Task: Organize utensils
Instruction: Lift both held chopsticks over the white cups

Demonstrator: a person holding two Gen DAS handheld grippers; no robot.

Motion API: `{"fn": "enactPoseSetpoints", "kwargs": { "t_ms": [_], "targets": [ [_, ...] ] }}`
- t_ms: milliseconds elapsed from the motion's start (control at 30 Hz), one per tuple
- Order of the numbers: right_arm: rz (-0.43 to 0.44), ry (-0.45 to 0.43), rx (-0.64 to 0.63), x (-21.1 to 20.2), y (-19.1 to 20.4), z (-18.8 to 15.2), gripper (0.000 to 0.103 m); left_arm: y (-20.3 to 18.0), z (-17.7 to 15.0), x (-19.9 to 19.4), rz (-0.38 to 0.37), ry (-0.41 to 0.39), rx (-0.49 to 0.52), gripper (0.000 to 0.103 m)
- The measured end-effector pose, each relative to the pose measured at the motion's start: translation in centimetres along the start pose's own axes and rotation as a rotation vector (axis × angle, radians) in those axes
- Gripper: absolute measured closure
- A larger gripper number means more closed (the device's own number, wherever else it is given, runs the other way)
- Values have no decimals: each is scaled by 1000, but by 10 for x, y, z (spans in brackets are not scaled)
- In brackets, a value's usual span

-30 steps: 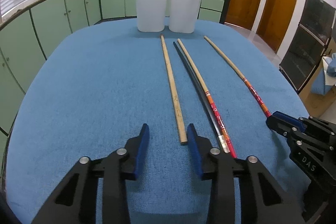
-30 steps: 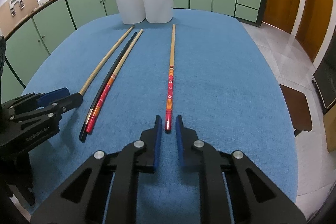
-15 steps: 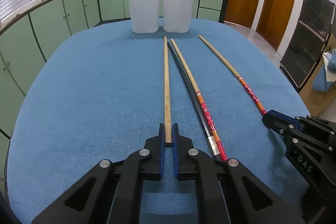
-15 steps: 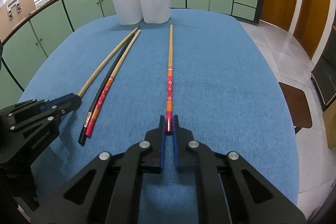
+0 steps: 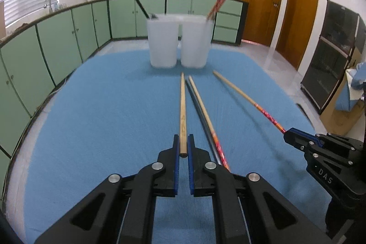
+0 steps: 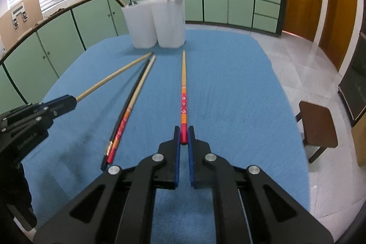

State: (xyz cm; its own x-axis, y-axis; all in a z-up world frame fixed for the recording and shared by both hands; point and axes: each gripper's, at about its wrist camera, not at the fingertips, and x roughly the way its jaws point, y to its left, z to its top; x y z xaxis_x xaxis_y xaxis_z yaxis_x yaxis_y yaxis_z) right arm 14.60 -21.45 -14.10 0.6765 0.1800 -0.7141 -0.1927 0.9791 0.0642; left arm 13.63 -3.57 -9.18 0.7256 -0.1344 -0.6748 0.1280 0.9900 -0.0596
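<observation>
My left gripper [image 5: 183, 141] is shut on the near end of a plain wooden chopstick [image 5: 182, 106] and holds it raised over the blue table [image 5: 103, 118]. My right gripper [image 6: 183, 132] is shut on the red end of a red-patterned chopstick [image 6: 183, 88], also raised. A black chopstick [image 5: 199, 106] and a second red-ended chopstick [image 5: 203, 111] lie side by side on the table between them. Two white holders [image 5: 163, 42] [image 5: 195, 41] stand at the far end, with chopsticks in them.
Green kitchen cabinets [image 5: 68, 33] ring the table's left and far sides. A brown stool [image 6: 318, 129] stands on the floor at the right of the table. Wooden doors [image 5: 263, 4] are at the back right.
Both grippers closed on their chopsticks, the left on the plain one, the right on the red one. Both then lifted them off the table.
</observation>
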Motion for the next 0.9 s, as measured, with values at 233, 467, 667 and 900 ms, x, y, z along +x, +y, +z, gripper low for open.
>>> {"fn": "enactPoseSetpoints", "kwargs": {
  "t_ms": [233, 467, 667, 900],
  "targets": [
    [25, -113, -15, -40, -1, 39, 98, 4, 34, -32, -10, -118, -9, 97],
    [100, -195, -9, -66, -5, 88, 98, 11, 80, -55, -27, -233, -3, 97],
    [167, -220, -27, -75, -1, 140, 98, 16, 116, -61, -56, -289, 2, 97],
    [175, -239, -86, -77, 7, 192, 98, 26, 151, -49, -80, -296, -6, 97]
  ]
}}
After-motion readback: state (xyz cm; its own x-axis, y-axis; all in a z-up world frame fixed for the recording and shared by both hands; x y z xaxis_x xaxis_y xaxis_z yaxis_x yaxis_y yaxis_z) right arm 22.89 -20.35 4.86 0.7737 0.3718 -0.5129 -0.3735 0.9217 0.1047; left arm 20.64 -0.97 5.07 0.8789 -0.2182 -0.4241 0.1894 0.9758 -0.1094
